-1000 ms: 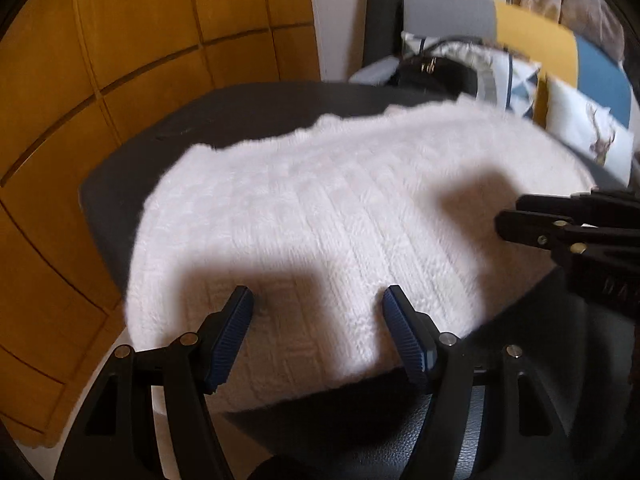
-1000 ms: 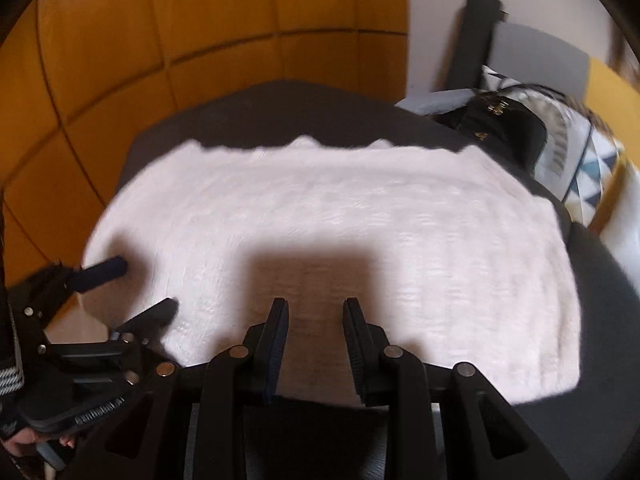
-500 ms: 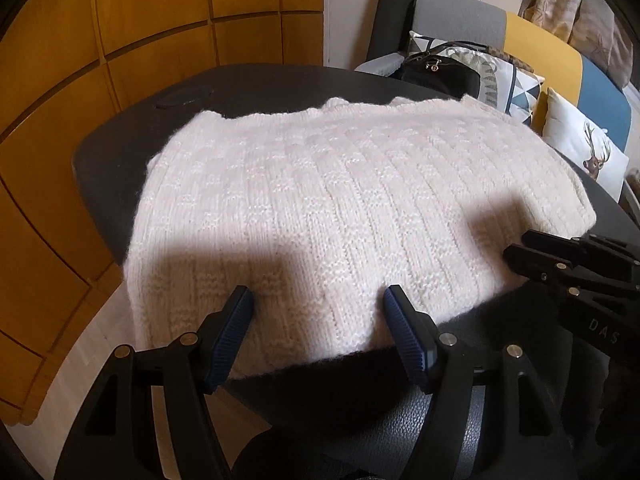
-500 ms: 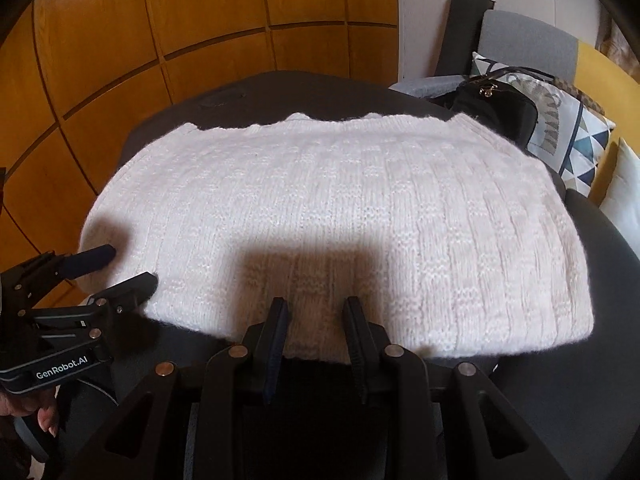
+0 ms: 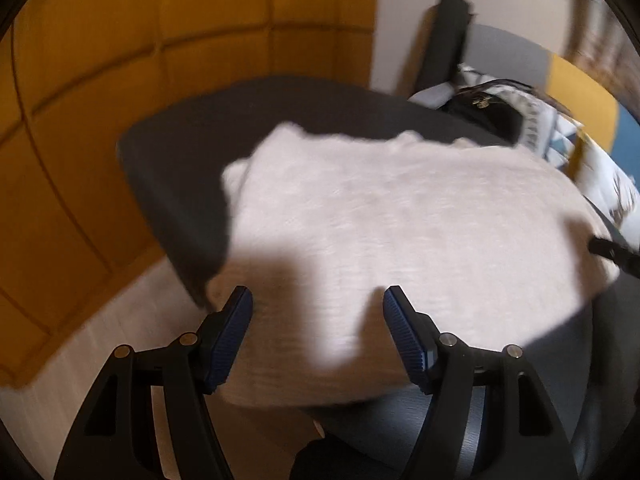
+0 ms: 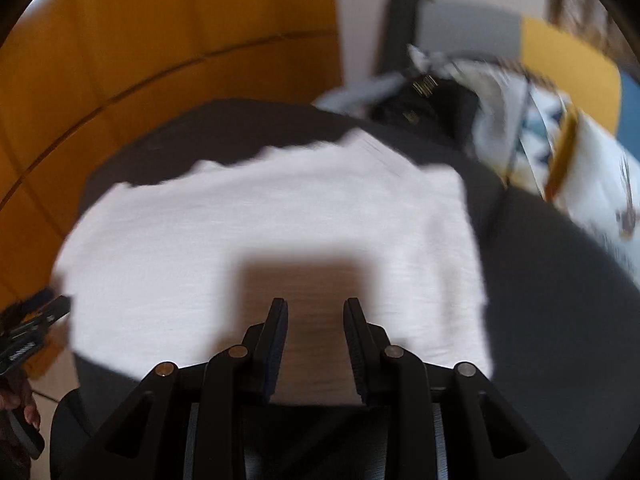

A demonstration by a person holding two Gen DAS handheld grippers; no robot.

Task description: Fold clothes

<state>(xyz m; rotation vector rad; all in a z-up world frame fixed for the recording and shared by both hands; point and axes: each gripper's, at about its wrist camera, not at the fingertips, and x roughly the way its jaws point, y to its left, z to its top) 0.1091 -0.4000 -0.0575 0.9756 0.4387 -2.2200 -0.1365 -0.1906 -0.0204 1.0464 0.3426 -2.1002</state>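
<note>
Cream knit sweater (image 5: 400,220), folded, near worktop (image 5: 180,168) front edge. Your left claw (image 5: 316,312) wide, empty; right claw (image 6: 316,316) narrower, empty.

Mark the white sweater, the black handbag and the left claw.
white sweater (image 5: 400,220), left wrist view, middle of the knit panel.
black handbag (image 6: 432,108), right wrist view, its blurred front face.
left claw (image 5: 318,312), left wrist view, midway between its blue-padded tips, which stand apart above the sweater's near edge.

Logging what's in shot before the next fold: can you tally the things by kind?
White knitted sweater: 1
Dark table: 1
Black handbag: 1
Patterned cushions: 2
Tools: 2, left tool, right tool
Total: 7
</note>
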